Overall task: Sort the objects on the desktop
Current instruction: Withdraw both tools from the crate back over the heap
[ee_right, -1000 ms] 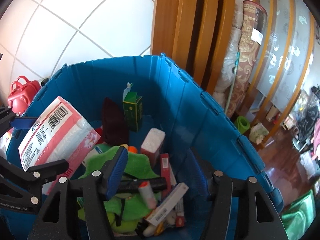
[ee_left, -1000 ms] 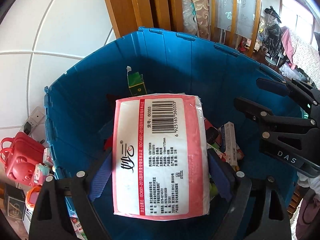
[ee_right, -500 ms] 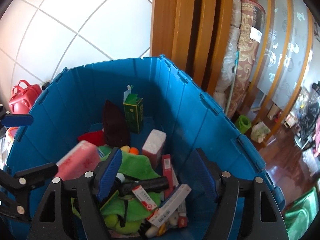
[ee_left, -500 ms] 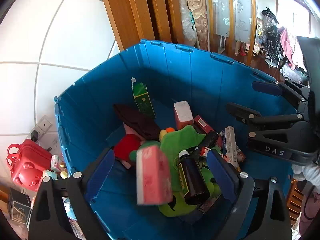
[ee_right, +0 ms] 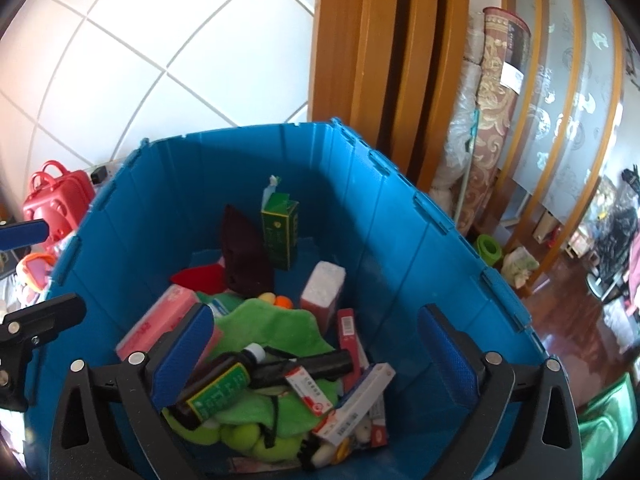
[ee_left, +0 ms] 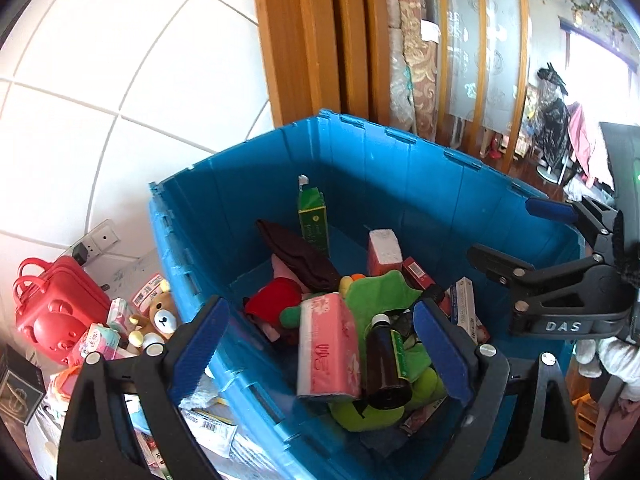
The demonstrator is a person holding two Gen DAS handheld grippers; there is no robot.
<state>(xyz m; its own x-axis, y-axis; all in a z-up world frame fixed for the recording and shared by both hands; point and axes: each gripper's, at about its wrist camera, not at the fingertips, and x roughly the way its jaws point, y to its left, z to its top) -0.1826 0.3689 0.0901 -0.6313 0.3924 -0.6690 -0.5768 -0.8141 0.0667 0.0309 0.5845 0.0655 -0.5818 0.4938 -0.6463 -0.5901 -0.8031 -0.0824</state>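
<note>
Blue crate (ee_left: pixel 400 184) holds the pink tissue pack (ee_left: pixel 328 348); both grippers hover empty, left gripper (ee_left: pixel 320 344) spread, right gripper (ee_right: pixel 316 352) opening; best lift clear before reaching again.

bin (ee_left: pixel 400 184): blue plastic, smooth, ribbed
tissue pack (ee_left: pixel 328 348): inside bin, glossy pink film
bottle (ee_left: pixel 386 364): beside pack, shiny brown

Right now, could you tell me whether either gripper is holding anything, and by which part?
Nothing is held. The left gripper stands open and the right gripper is opening over the blue bin; the pink tissue pack lies loose inside.
</note>
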